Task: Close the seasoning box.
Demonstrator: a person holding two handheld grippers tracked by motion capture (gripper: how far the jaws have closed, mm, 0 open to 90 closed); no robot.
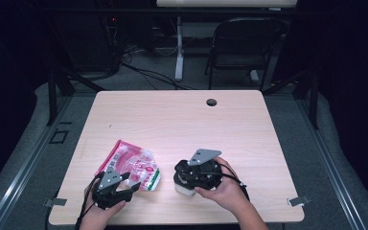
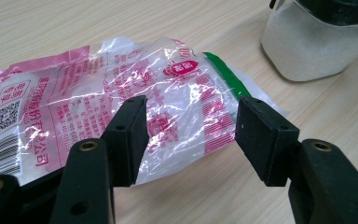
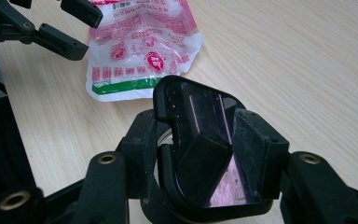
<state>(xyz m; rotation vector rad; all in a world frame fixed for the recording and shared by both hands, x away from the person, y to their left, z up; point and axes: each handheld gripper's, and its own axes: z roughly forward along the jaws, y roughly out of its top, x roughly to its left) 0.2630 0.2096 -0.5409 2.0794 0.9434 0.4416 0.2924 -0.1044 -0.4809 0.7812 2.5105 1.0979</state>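
The plastic bag (image 1: 130, 165) lay flat on the desk (image 1: 182, 120) near its front left, one corner just ahead of the left gripper (image 1: 124, 188). In the left gripper view the fingers (image 2: 127, 135) stood spread, the bag's (image 2: 121, 98) crinkled near edge running between them without either pad pressing on it. The film looked thin, glossy and nearly empty; it was judged light, limp and slippery, likely to slide or fold unless pinched firmly. The sealed green-striped edge (image 2: 221, 74), being the stiffest part, appeared the best place to take hold.

The jar (image 1: 186, 186), a white translucent container under a black flip lid (image 3: 200, 121), stood on the desk just right of the bag, beneath the right gripper (image 1: 194, 173). Its fingers (image 3: 256, 140) stood wide on either side of the lid, and whether the pads pressed on it could not be told. The jar was judged rigid and moderately heavy with contents, the lid smooth and hard; a hold across the lid's flat sides seemed soundest.
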